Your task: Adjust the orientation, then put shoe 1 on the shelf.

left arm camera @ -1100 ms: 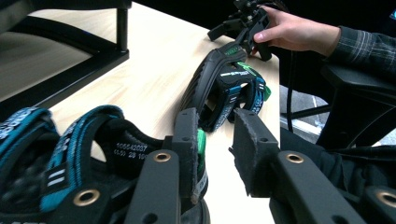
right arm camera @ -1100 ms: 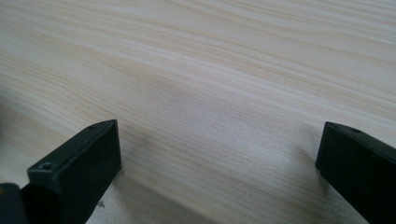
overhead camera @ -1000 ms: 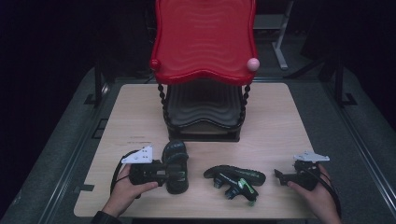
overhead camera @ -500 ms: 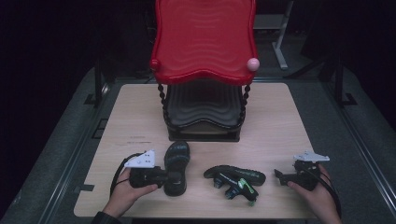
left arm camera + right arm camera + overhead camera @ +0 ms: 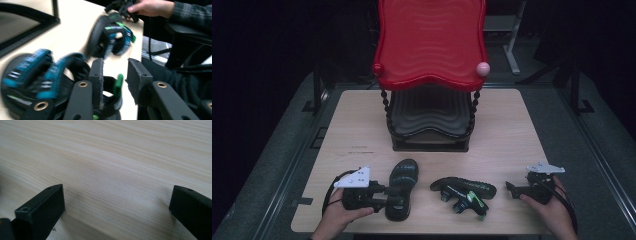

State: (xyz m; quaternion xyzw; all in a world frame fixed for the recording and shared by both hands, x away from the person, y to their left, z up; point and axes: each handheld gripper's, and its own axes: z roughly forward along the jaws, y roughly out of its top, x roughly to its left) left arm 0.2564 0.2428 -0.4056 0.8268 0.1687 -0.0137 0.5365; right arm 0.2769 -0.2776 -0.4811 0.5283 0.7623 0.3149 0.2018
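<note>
Sandal [image 5: 399,187] lies beside my left gripper [image 5: 387,196], jaws just parted, nothing gripped; right gripper [image 5: 512,189] rests level, released.

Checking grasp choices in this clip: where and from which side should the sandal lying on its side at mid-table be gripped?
Grip the sandal on its side by a strap loop, which stands free of the sole and is thin enough to fit between the jaws. Come from the right, where the right hand-held gripper sits with jaws wide open and empty. The left hand-held gripper is at the upright sandal.
</note>
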